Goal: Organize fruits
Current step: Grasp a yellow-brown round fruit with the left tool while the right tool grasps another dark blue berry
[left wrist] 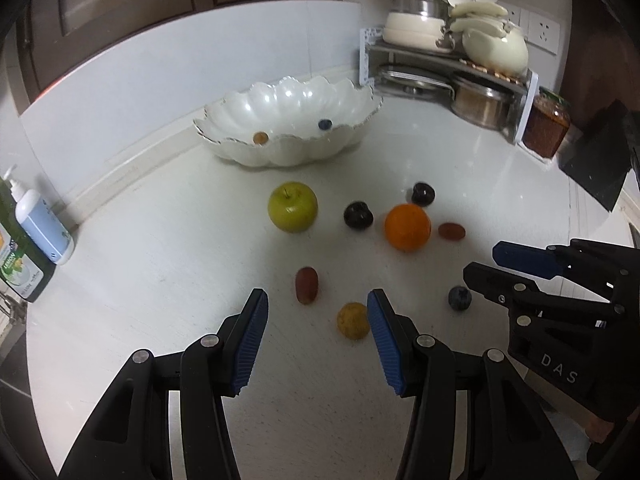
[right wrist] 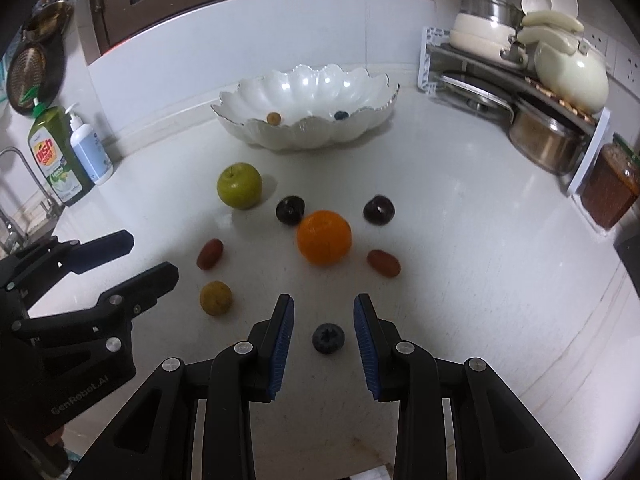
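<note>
Blueberry [right wrist: 328,338] on white counter [right wrist: 460,240], framed between pads of right gripper [right wrist: 323,330], not touched. Jaws apart, gap only slightly wider than berry; nothing gripped.
Small yellow-brown round fruit [left wrist: 352,320] just inside right-hand pad of left gripper [left wrist: 317,332], close to it, contact unclear. Jaws apart, wider gap, empty. Red oblong fruit [left wrist: 307,285] near, ahead of fingers, off-centre to the left.
Both tools angled down at counter, side by side.

Further out, loose on counter: orange [right wrist: 324,237], green apple [right wrist: 239,185], two dark plum-like fruits [right wrist: 291,209] and [right wrist: 377,210], second red oblong fruit [right wrist: 383,263].
Scalloped white bowl [left wrist: 248,118] at rear, near backsplash; already holds one yellow-brown fruit [left wrist: 260,137] and one blueberry [left wrist: 325,124]. Judged destination; most fruit not yet moved.
Periphery: soap bottles [right wrist: 70,156] left, pot rack [right wrist: 520,80] and jar [right wrist: 610,188] right.

Risks, as judged:
- Blueberry soft and round; hard squeeze would crush it, off-centre closing would squirt it out and send it rolling.
- Yellow fruit off-centre in left jaws; near pad likely to nudge it away before far pad arrives.
- Red fruit may get knocked by left finger on descent.
- Pads hitting counter if lowered too far.
- Two tools close together; collision poss. on lift toward bowl.
</note>
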Tool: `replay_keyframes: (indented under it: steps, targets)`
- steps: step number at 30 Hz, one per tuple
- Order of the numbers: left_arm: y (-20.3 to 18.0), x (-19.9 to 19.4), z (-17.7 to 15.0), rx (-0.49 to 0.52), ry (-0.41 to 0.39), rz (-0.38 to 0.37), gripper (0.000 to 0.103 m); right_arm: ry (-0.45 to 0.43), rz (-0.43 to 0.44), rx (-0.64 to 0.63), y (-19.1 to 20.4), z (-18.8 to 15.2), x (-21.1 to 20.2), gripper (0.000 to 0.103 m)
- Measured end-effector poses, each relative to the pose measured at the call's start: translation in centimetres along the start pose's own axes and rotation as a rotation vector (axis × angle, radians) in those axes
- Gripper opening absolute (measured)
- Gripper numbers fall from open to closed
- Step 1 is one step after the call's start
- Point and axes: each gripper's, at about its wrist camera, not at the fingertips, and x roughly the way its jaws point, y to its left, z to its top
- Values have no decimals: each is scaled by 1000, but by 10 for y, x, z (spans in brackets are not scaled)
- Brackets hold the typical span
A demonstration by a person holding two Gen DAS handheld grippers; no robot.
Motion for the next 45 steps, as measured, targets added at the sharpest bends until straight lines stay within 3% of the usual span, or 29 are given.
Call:
replay_keyframes:
  steps: [32,45]
  targets:
    - [-14,52,-13,56,111,-69,49,97,-14,18,-2,-19,36,32]
    - [-18,63,-9,51,134,-73,32,101,-13,-3,-3,-17,43,30]
